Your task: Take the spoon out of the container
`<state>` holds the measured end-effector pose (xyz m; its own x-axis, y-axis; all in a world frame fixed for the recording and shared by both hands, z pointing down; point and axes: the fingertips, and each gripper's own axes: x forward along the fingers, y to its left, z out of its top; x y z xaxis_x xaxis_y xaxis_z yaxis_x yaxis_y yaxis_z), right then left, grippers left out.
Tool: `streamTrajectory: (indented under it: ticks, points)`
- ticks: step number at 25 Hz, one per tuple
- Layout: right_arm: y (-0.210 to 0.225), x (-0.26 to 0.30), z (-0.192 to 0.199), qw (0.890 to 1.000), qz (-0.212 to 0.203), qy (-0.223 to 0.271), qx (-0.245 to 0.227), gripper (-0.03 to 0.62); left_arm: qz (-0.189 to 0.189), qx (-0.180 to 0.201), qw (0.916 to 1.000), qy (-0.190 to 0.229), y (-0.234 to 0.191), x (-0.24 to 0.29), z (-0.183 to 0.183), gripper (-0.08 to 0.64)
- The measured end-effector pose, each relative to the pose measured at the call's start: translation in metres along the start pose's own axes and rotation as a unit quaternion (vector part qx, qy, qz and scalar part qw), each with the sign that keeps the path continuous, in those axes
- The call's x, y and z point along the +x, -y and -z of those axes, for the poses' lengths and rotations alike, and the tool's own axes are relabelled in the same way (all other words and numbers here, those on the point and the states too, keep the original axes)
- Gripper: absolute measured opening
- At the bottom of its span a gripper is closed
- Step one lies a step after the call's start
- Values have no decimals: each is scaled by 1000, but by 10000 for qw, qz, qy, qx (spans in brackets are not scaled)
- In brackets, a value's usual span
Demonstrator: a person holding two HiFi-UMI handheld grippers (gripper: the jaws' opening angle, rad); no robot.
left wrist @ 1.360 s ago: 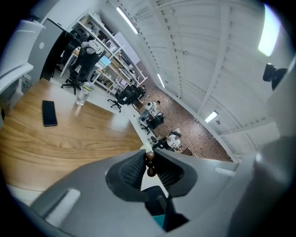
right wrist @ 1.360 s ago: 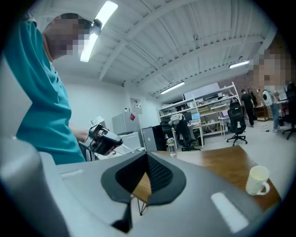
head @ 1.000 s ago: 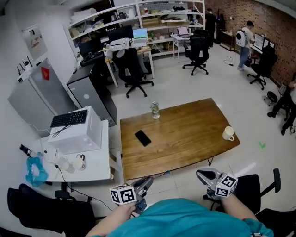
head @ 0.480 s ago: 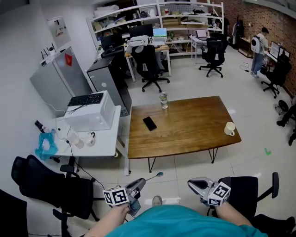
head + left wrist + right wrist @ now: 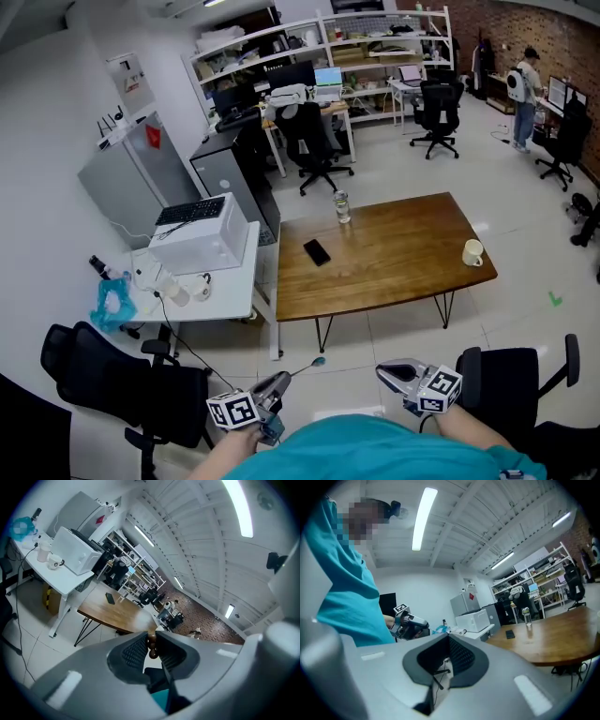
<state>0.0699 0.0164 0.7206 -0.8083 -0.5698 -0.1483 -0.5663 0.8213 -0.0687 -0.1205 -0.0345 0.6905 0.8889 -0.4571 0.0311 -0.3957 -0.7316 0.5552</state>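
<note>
While I look down through the head view, the spoon point(image 5: 307, 365) juts from my left gripper point(image 5: 277, 383), its long axis slanting up-right toward the table point(image 5: 412, 272), well apart from it. Left gripper view: jaws clamp its beaded handle point(image 5: 152, 645). Right gripper view: my right gripper point(image 5: 446, 641) is closed and empty.

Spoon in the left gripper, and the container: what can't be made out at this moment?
- Spoon bowl: tiny in the head view; in the left gripper view the left gripper covers all but its brown beaded handle.
- Mug and glass jar on the table: too small in the head view to see inside, so which is the container cannot be told.
</note>
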Motion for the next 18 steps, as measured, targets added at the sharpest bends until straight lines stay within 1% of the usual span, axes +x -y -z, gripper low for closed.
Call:
streamTrajectory:
  ticks: [1, 3, 4, 7, 10, 11, 13, 14, 16, 17, 18]
  points:
    - [-5, 10, 0, 10000, 3, -31, -28, 2, 12, -2, 10000, 25, -4, -10, -3, 54]
    - [-15, 36, 1, 9999, 17, -93, -103, 2, -371, -76, 9993, -28, -34, -39, -7, 54]
    - [-19, 52, 2, 9998, 54, -119, -116, 2, -412, -58, 9991, -14, -47, -52, -11, 52]
    - [-32, 100, 13, 9995, 283, -150, -37, 2, -83, -59, 9999, 118, -79, -91, -23, 54]
    - [-47, 153, 27, 9990, 429, -131, 53, 2, -239, -148, 9996, 28, -127, -130, -35, 54]
    - [-50, 168, 30, 9987, 477, -124, 112, 2, -154, -235, 9996, 36, -137, -139, -40, 52]
    - [-56, 192, 32, 9982, 553, -151, 169, 2, 278, -363, 9988, 145, -141, -147, -51, 54]
    - [-60, 201, 31, 9981, 562, -192, 151, 0, 324, -385, 9986, 140, -145, -152, -54, 54]
    - [-66, 213, 31, 9980, 557, -296, 77, 0, 59, -400, 9992, 26, -158, -164, -55, 54]
    - [-69, 217, 32, 9978, 562, -336, 49, 0, 61, -381, 9992, 33, -160, -168, -56, 54]
    - [-71, 218, 34, 9977, 572, -361, 28, 0, 162, -378, 9991, 79, -158, -171, -58, 54]
